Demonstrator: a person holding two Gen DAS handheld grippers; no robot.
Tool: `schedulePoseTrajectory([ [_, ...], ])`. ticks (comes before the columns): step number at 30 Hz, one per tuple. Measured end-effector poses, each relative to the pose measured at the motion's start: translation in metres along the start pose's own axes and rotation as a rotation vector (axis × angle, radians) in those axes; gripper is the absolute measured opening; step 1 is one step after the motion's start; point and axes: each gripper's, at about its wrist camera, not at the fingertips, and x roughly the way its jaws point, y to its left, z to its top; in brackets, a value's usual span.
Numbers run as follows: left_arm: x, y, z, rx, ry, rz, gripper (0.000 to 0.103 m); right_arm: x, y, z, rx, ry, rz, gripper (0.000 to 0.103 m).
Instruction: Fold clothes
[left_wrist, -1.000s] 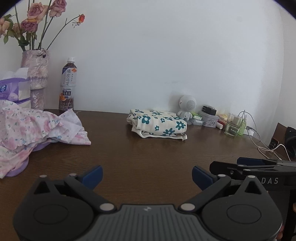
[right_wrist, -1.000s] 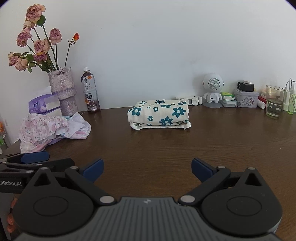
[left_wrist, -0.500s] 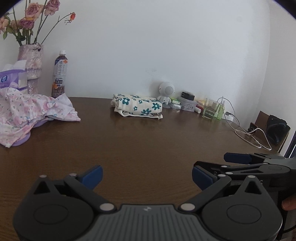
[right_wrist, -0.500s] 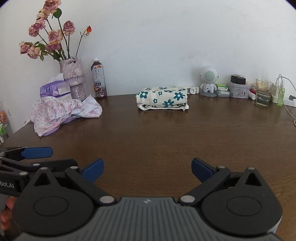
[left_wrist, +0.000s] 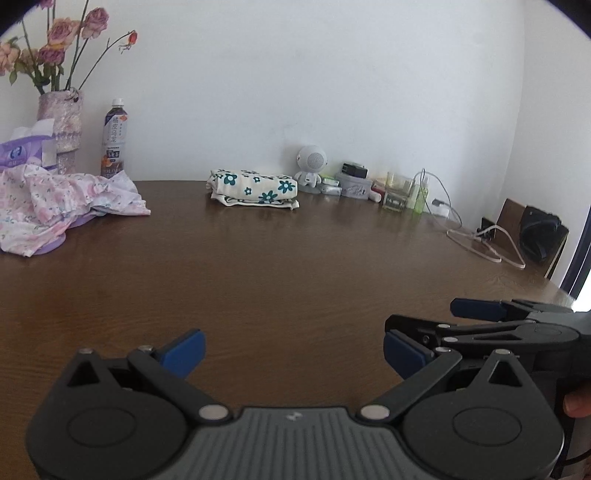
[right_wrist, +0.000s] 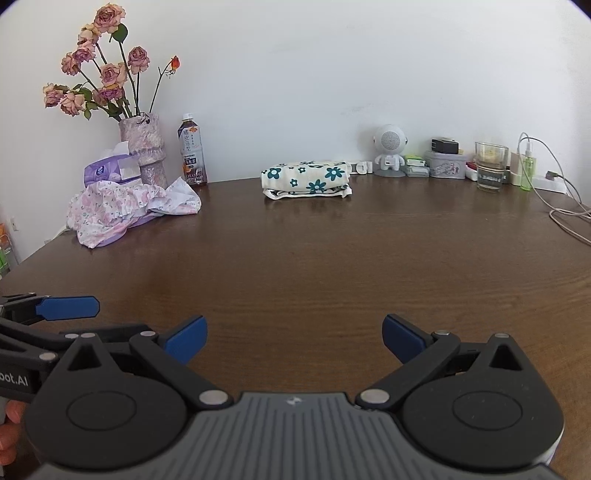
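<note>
Both grippers' jaws spread, empty; left gripper (right_wrist: 55, 317) body reads "bot.AI"; bottle (right_wrist: 192, 149) label illegible.

My left claw (left_wrist: 293, 352) is matte black, with two round housings flanking a grey ribbed centre plate that carries a small white logo. Silver pivot pins dot the angular linkage arms, and each finger ends in a blue pad (left_wrist: 184, 350). My right claw (right_wrist: 293, 338) is built alike. White lettering ending "oot.AI" marks the left claw's side.
</note>
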Motion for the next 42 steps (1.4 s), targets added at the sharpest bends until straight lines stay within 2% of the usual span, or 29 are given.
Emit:
schedulePoseTrajectory([
  [7,-0.011,-0.014,-0.015,0.046,-0.06,0.028,0.103,-0.014,0.0,-0.013,0.014,-0.015,-0.038,0.103],
  [15,-0.012,-0.016,-0.022,-0.01,-0.078,0.054,0.103,-0.014,-0.005,-0.015,0.032,-0.013,-0.031,0.103],
  [20,-0.01,-0.014,-0.02,-0.027,-0.064,0.055,0.103,-0.013,-0.002,-0.014,0.002,-0.037,-0.036,0.103],
  [29,-0.009,-0.017,-0.021,-0.046,-0.075,0.073,0.103,-0.007,-0.012,-0.015,0.073,0.012,-0.008,0.103],
  [42,-0.005,-0.004,-0.022,-0.115,-0.034,0.047,0.103,-0.016,-0.003,-0.017,0.008,-0.033,-0.042,0.103],
])
